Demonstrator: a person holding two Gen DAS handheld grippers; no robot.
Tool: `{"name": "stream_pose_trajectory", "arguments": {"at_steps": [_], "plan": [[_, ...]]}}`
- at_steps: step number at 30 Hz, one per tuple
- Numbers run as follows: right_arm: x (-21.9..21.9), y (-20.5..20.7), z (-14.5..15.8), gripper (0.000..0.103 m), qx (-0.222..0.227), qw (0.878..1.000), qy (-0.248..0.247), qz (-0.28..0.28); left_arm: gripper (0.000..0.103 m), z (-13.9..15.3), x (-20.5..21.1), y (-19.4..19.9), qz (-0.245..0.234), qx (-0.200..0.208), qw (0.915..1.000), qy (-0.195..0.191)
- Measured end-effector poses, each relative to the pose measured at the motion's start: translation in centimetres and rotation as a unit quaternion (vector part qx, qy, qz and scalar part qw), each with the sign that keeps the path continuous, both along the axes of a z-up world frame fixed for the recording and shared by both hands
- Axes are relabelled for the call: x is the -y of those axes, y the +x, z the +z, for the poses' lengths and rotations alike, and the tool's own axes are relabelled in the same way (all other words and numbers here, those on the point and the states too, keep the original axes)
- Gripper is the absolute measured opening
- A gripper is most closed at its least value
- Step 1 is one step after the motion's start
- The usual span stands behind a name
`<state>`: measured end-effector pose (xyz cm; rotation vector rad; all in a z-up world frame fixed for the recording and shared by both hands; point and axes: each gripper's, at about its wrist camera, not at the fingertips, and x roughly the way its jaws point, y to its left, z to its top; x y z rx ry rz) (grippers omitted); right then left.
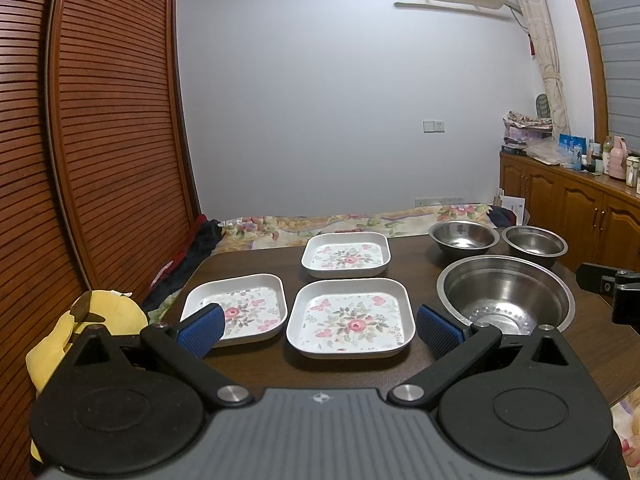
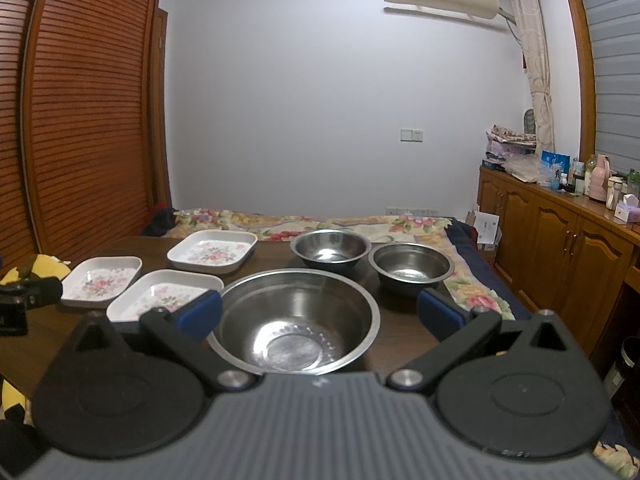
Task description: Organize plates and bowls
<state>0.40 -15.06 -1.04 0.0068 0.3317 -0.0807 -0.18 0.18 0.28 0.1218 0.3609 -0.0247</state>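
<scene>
Dark wooden worktop (image 1: 256,364), six dishes on it, none stacked.

Landmark: large steel bowl (image 2: 294,320), nearest the right gripper.
- Just left of large steel bowl: near floral plate (image 1: 349,317), square, white rim, upright.
- Further left of it, beyond near floral plate: left floral plate (image 1: 236,307), close beside its neighbour, narrow gap visible.
- Behind and left of large steel bowl: far floral plate (image 1: 346,254), apart from the other two plates.
- Directly behind large steel bowl: medium steel bowl (image 2: 330,247), rims near, contact not resolvable.
- Behind and right of large steel bowl: small steel bowl (image 2: 411,267), at the worktop's right edge, beside medium steel bowl.

Left gripper (image 1: 320,326): released, blue pads wide apart, nothing between them; near floral plate framed between the fingers, no contact seen. One pad overlapping left floral plate in view; height above it not clear.

Right gripper (image 2: 320,314): released, blue pads spread wide, hovering above the near side of large steel bowl, bowl seen between the fingers, no contact seen.

Behind the worktop, past medium steel bowl: bed with flowered cover (image 2: 280,222). Yellow plush toy (image 1: 100,320) off the left edge.
</scene>
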Motion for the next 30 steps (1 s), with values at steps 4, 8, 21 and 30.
{"name": "stream_pose_trajectory", "arguments": {"at_steps": [4,8,21,30], "plan": [[0.05,-0.01,0.01,0.103,0.000,1.000,-0.001,0.000,0.103,-0.02,0.00,0.01,0.000,0.000,1.0000,0.000],[0.07,-0.03,0.00,0.103,0.000,1.000,-0.001,-0.001,0.103,-0.01,-0.02,0.01,0.000,0.000,1.0000,-0.001],[-0.04,0.06,-0.02,0.103,0.000,1.000,-0.002,-0.001,0.103,-0.07,-0.08,-0.01,0.001,0.000,1.0000,-0.001],[-0.02,0.06,-0.12,0.103,-0.001,1.000,-0.003,-0.001,0.103,-0.06,-0.14,-0.17,0.001,0.000,1.0000,-0.001]]}}
